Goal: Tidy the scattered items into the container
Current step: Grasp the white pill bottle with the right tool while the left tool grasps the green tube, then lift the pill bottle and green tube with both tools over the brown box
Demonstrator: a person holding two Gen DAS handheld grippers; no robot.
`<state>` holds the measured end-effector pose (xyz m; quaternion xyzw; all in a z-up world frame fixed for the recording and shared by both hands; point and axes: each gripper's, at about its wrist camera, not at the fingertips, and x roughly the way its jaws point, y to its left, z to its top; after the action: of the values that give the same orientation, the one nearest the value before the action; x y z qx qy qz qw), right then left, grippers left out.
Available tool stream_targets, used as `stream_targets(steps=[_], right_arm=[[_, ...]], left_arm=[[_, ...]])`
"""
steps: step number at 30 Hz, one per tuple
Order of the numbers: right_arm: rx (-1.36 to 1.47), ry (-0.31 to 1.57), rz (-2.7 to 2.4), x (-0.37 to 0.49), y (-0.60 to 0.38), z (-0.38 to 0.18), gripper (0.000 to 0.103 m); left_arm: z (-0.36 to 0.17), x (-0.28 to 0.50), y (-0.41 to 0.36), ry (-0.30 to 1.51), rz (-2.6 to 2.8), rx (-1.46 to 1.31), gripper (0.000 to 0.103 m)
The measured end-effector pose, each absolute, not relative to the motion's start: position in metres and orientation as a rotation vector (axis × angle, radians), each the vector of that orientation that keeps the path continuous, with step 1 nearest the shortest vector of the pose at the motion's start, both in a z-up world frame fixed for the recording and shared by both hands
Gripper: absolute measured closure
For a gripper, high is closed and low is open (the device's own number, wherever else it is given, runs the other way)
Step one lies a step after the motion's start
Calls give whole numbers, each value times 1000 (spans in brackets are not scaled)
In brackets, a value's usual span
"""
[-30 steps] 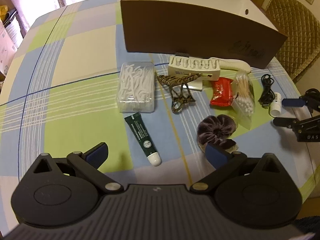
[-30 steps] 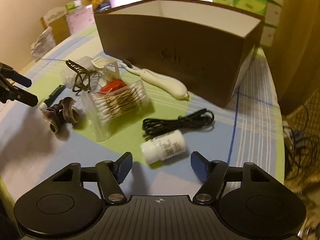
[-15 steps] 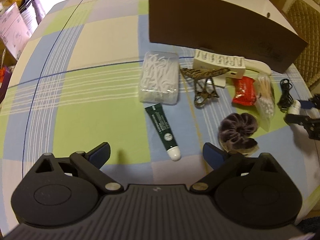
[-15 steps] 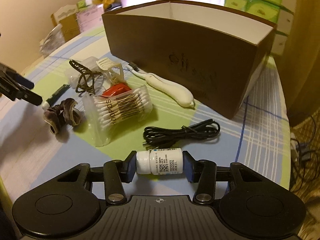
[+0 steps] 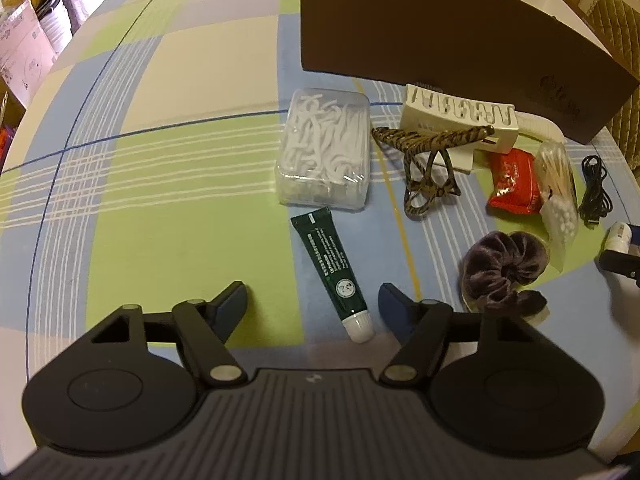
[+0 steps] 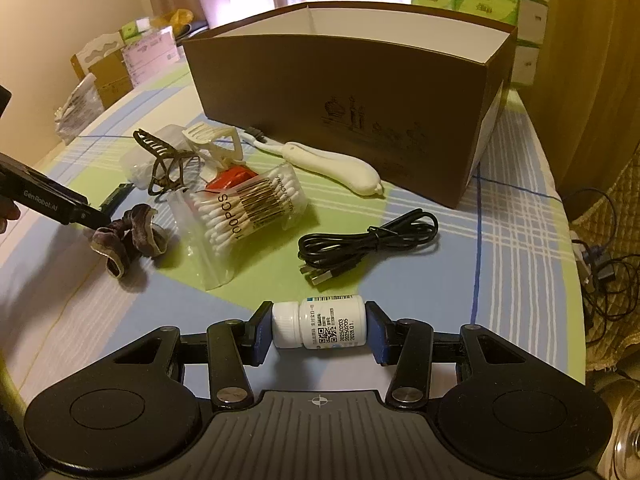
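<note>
Right tool [image 6: 319, 329] is clamped on a small white pill bottle [image 6: 320, 326], lower centre of the right wrist view. Bottle lies sideways between the blue pads: white ribbed cap at left pad, base at right pad, label w/ QR code and printed dates facing up. Can't tell if it's touching the tabletop [image 6: 516, 216] or just above it.

Left tool [image 5: 312, 302] is spread wide, holding nothing, at lower centre of the left wrist view. Green tube [image 5: 332, 270] w/ white cap lies between its fingers, cap end nearest the tool, not touching either pad.

Brown box [image 6: 360, 92], open top, white inside, sits at upper centre of the right view. Black USB cable [image 6: 372, 240] is coiled just above the bottle; bag of cotton swabs [image 6: 240, 208] at centre left, red packet [image 6: 232, 178] behind it. Dark velvet scrunchie [image 6: 128, 236] is at left, near the left tool's finger. Clear case of floss picks [image 5: 324, 156] is at centre of the left view, leopard hair claw [image 5: 428, 160] to its right.
</note>
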<state>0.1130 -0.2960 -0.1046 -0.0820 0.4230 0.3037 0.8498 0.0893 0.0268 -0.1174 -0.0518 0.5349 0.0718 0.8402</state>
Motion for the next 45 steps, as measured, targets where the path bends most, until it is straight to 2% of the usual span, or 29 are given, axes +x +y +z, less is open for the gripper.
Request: stream_targets(steps=[3, 5, 6, 8, 9, 33, 45], right_arm=[[-174, 892, 627, 112, -295, -105, 53], [-175, 893, 621, 110, -294, -105, 53], [-176, 893, 619, 109, -294, -105, 53], [-178, 893, 616, 107, -293, -105, 53], [-178, 892, 615, 106, -293, -105, 53], [-200, 898, 602, 88, -284, -104, 53], [-176, 916, 613, 81, -284, -95, 53]], left_arm=[[-116, 89, 25, 1111, 135, -92, 46], [-114, 87, 26, 1099, 116, -79, 66], [-113, 86, 26, 1094, 104, -71, 71], [-112, 83, 27, 1087, 75, -51, 88], [-112, 81, 27, 1085, 62, -40, 90], [-110, 65, 14, 1132, -47, 175, 91], [-83, 55, 16, 1071, -100, 115, 91]])
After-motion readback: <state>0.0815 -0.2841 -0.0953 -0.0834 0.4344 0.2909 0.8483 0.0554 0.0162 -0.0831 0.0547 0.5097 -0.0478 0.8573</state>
